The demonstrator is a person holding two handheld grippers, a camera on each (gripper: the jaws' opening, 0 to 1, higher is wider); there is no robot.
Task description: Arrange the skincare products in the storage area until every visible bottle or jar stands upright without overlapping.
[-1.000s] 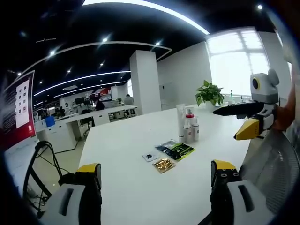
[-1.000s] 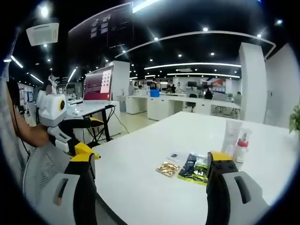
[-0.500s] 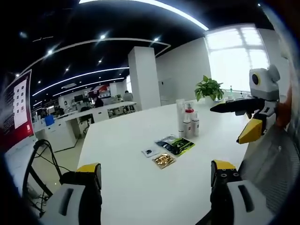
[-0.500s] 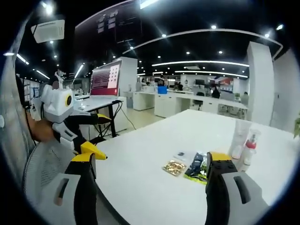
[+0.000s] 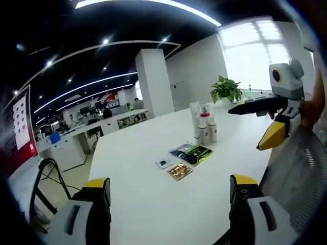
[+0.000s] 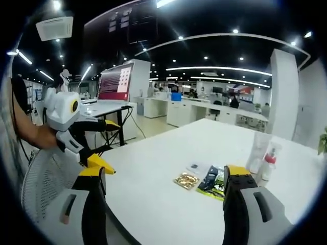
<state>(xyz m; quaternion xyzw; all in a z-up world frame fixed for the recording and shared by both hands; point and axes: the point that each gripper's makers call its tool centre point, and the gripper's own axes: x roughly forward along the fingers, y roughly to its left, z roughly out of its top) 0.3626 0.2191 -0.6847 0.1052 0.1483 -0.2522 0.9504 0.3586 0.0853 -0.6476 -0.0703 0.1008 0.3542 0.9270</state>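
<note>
Both grippers are held above the near edge of a white table (image 5: pixel 143 199), jaws spread wide and nothing grasped: the left gripper (image 5: pixel 166 196) and the right gripper (image 6: pixel 163 186). A small cluster of skincare bottles (image 5: pixel 203 127) is seen upright near the table's far side, close together; whether they touch cannot be told. Flat sachets (image 5: pixel 191 153) lie just in front of them, among them a gold packet (image 6: pixel 186 179). No product is yet handled, so the arranging is judged barely begun.
</note>
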